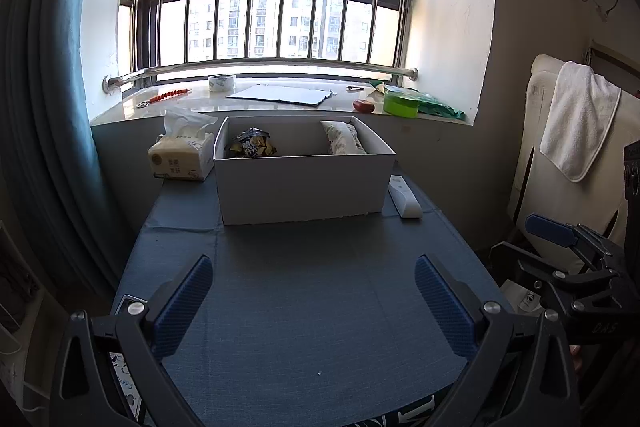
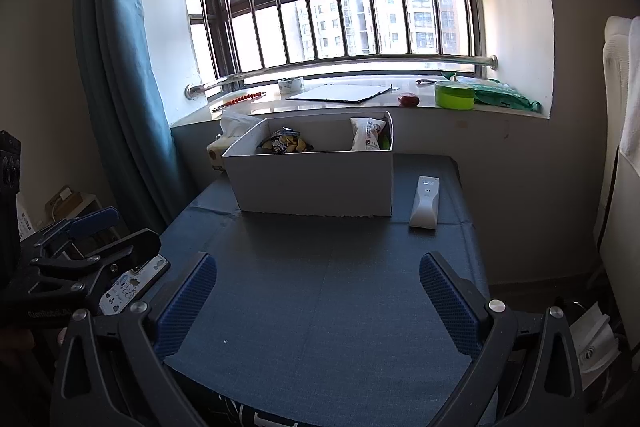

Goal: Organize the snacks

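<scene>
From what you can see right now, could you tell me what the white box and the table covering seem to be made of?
White box: likely matte cardboard; thin, flat walls with a slightly ragged bottom edge. Table covering: seems a blue woven fabric or textured vinyl; fine weave pattern and fold creases show, though which of the two is unclear.

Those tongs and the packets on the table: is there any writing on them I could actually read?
"DAS": on the right tongs, seen from the left camera.
Lettering on the left tongs: blurred, unreadable.
Tissue pack: printed characters, too small to read.
Snack bags in the white box: print too blurred.
White remote: markings illegible.
</scene>
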### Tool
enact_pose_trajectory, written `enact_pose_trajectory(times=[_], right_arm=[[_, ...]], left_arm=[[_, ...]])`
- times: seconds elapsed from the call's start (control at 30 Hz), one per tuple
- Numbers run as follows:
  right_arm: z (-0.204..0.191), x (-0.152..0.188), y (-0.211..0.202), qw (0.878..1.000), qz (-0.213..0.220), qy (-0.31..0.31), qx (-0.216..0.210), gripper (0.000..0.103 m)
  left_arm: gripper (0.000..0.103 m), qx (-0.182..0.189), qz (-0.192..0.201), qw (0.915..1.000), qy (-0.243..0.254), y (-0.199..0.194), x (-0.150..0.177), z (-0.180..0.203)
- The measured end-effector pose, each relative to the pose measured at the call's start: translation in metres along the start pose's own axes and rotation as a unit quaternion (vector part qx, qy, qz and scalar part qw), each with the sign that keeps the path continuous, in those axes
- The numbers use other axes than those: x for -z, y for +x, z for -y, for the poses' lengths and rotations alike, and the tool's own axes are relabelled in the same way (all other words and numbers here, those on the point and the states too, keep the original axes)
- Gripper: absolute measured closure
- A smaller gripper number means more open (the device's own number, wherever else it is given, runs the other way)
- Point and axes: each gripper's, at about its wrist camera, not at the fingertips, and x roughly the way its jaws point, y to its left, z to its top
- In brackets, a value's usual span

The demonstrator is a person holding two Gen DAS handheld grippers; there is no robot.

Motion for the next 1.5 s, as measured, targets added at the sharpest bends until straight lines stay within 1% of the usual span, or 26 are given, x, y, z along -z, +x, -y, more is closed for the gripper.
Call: enact_pose_trajectory(times=[0.17,1.5], right_arm=[[-0.0014,0.0004,0.0002,1.0,0.001,-0.002,0.0,0.0],[-0.0039,0.0043,0.0021,1.0,-0.003,0.003,0.002,0.0]], left_arm=[[0.0,-0.004,-0.001,1.0,0.001,0.0002,0.0004,0.0001],[0.0,-0.004,-0.009,0.9999,0.003,0.0036,0.0057,0.0005]])
